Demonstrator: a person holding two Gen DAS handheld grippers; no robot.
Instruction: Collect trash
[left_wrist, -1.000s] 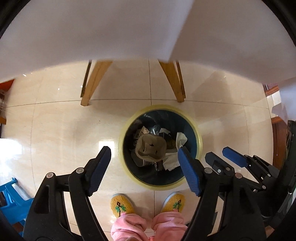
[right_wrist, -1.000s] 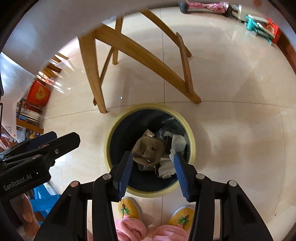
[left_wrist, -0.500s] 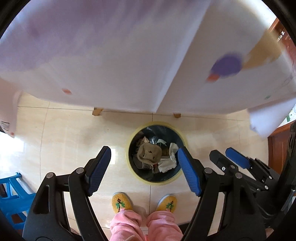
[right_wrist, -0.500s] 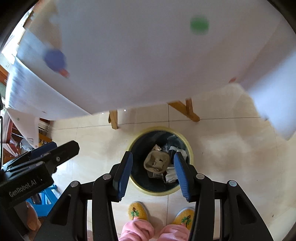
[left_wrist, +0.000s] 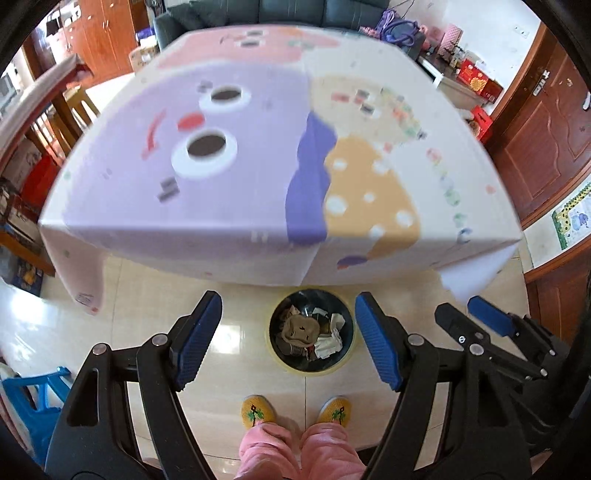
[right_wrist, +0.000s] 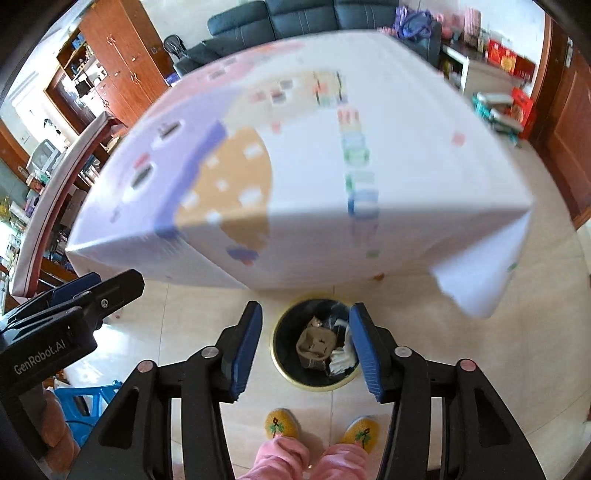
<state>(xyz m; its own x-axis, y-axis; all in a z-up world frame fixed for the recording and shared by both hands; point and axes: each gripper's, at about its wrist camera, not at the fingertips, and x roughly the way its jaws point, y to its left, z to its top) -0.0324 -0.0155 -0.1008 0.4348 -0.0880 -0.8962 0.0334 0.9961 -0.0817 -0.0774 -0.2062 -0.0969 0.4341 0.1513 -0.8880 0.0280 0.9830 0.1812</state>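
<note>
A round dark bin with a yellow rim (left_wrist: 274, 351) (right_wrist: 280, 371) stands on the tiled floor below both grippers. Inside lie a crumpled brown paper piece (left_wrist: 300, 328) (right_wrist: 314, 341) and white crumpled paper (left_wrist: 332, 336) (right_wrist: 340, 360). My left gripper (left_wrist: 288, 339) is open high above the bin, nothing between its blue pads. My right gripper (right_wrist: 304, 349) is also open and empty above the bin. The right gripper shows at the right of the left wrist view (left_wrist: 480, 325); the left gripper shows at the left of the right wrist view (right_wrist: 92, 291).
A table under a pastel cartoon cloth (left_wrist: 258, 147) (right_wrist: 314, 166) fills the space beyond the bin. A person's pink trouser legs and yellow slippers (left_wrist: 258, 410) stand just before the bin. A blue plastic stool (left_wrist: 33, 402) sits at the left. Wooden cabinets, a dark sofa and a door line the room.
Both grippers have risen well above the bin, from below the table's edge to above its top. The bin looks smaller and the tabletop has come into view. Both stay open.
</note>
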